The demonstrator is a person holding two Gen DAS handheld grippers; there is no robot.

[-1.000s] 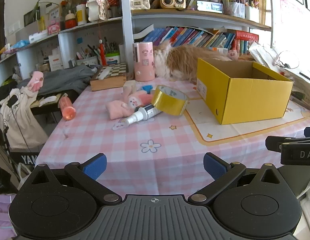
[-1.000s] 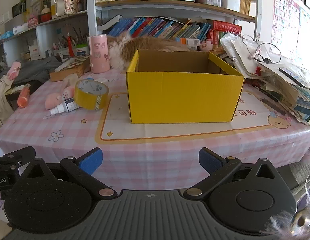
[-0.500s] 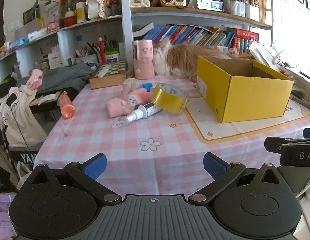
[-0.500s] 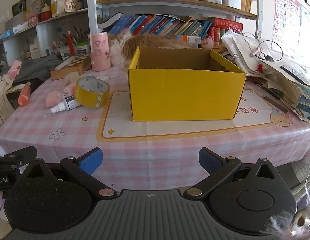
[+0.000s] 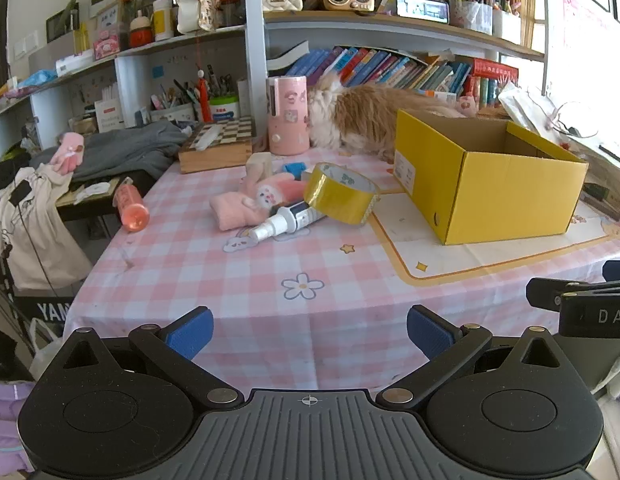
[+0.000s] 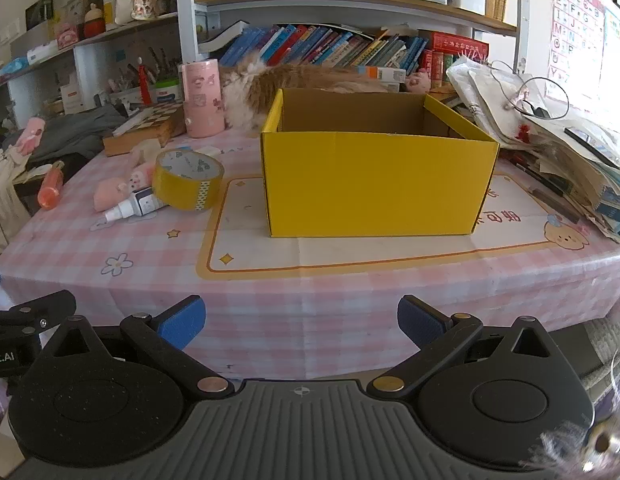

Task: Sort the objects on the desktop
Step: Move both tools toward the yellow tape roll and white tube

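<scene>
Half-hidden cat (image 5: 362,120) behind yellow box (image 5: 486,188), box floor unseen

A table (image 5: 237,280) under a pink-and-white checked cloth fills the middle of the frame, backed by white shelving (image 5: 253,60) crammed with books (image 6: 334,46), pens and ornaments. Bright daylight floods in from a window (image 5: 582,80) at the upper right, beside an alphabet chart (image 6: 570,32) on the wall. At left, grey clothing (image 5: 121,152) lies heaped.
</scene>
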